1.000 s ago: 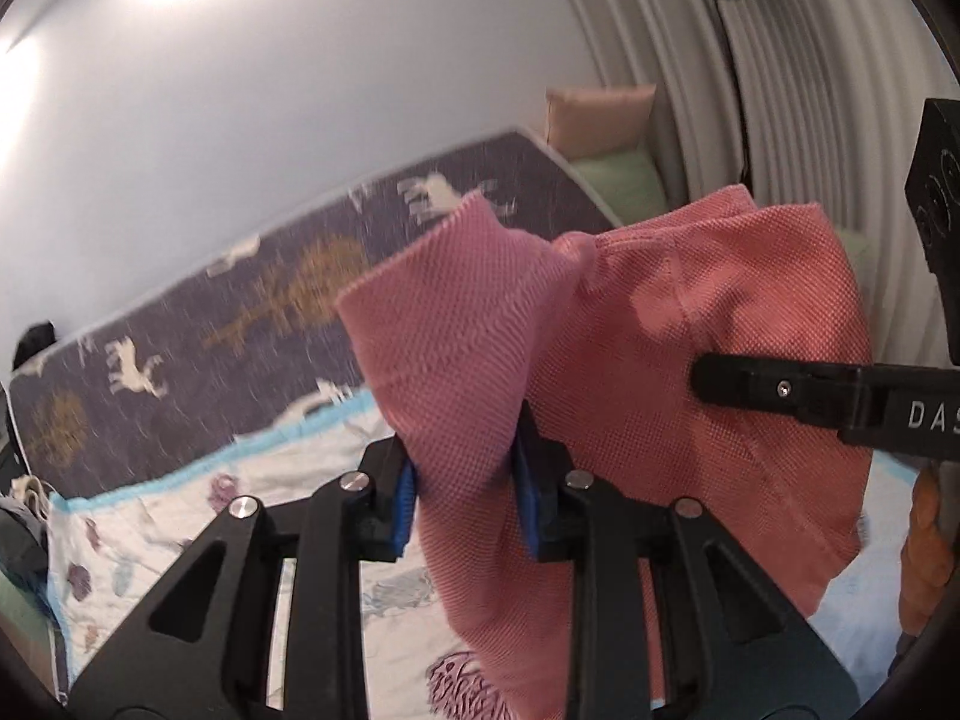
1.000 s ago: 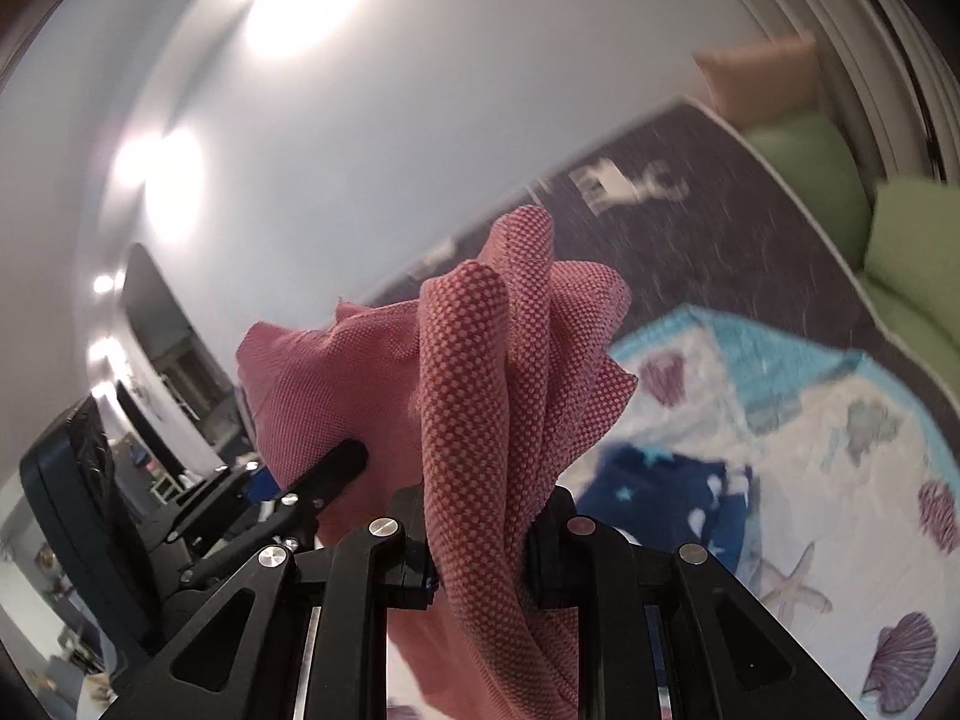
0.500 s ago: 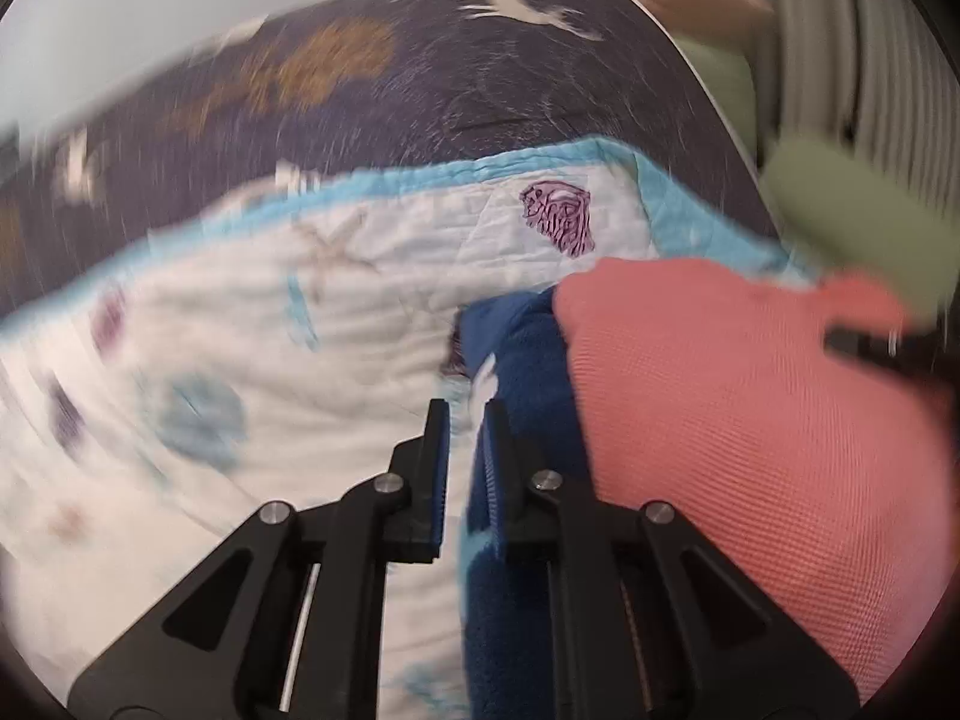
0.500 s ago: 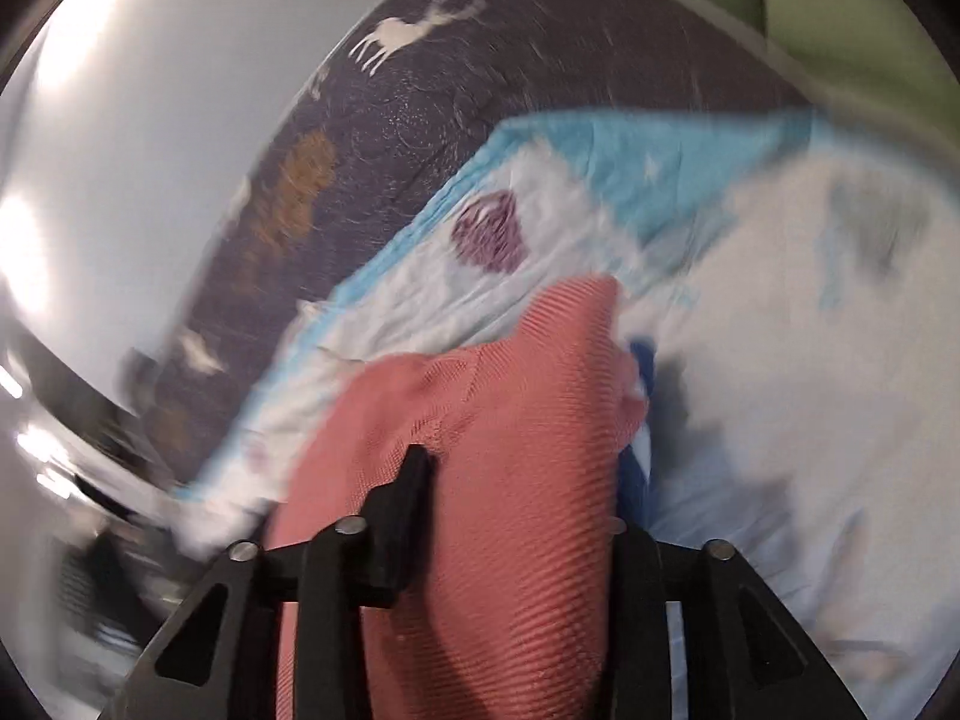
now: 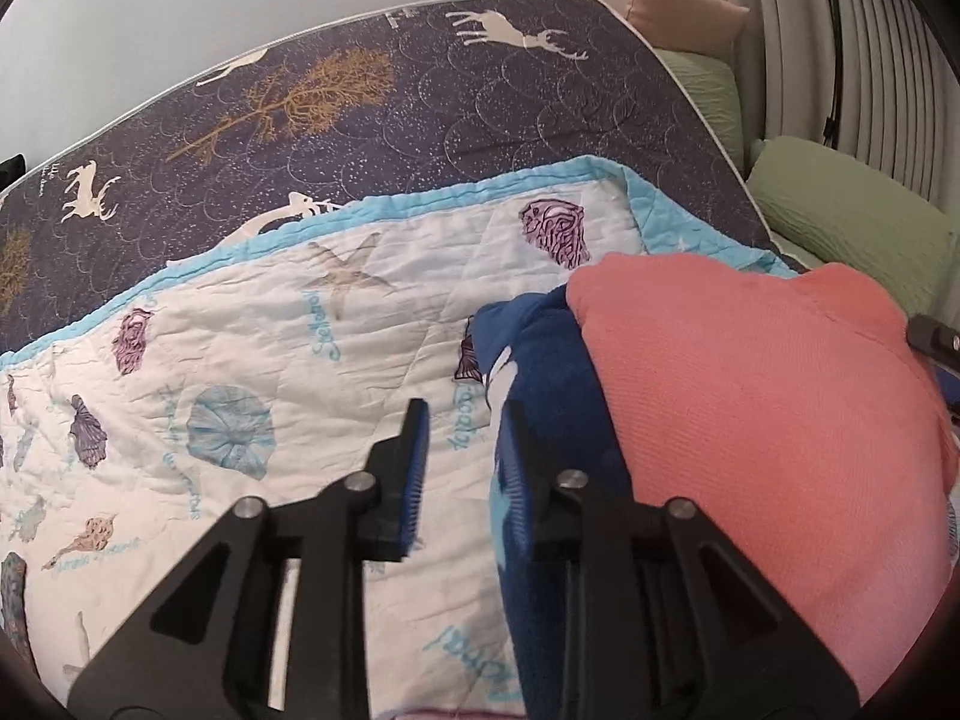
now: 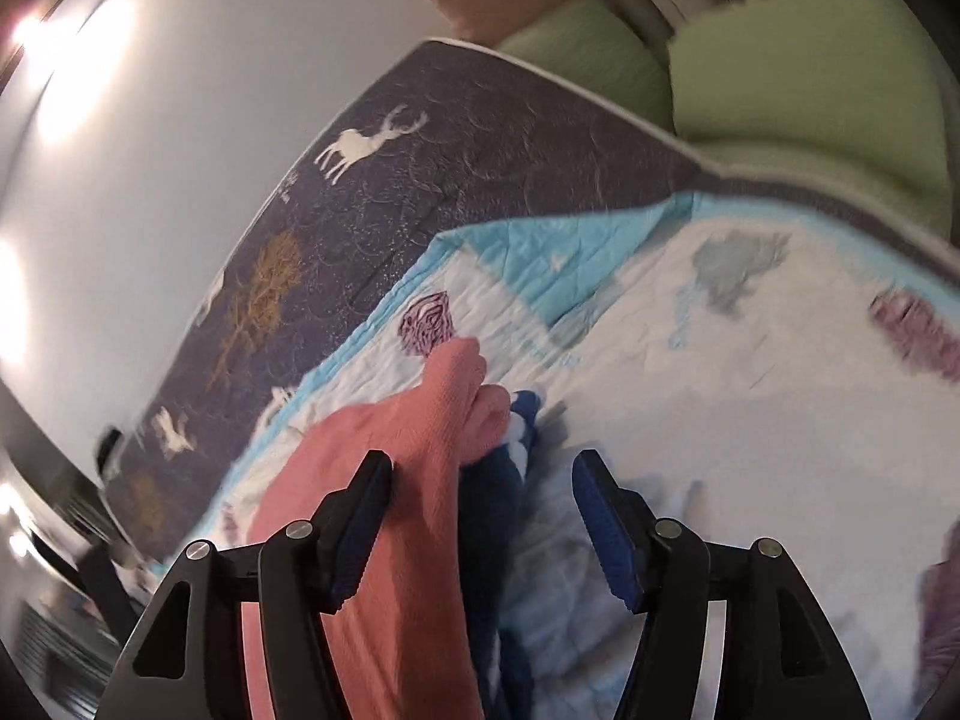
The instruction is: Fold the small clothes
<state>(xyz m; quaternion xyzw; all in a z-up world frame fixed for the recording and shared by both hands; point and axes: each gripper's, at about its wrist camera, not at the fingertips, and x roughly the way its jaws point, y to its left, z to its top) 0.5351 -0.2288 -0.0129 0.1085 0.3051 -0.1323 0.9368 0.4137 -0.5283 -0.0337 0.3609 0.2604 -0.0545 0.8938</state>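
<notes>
Two garments lie stacked on the seashell quilt (image 5: 252, 324): the coral knit top (image 5: 750, 414) rests on the navy printed garment (image 5: 540, 372). I judge this the set-down step, so I'd lift both tools straight up without dragging the fold. My left gripper (image 5: 462, 450) hangs with jaws parted, holding nothing, beside the navy edge. My right gripper (image 6: 480, 498) has jaws spread wide, the coral cloth lying loose between them against the left pad.
</notes>
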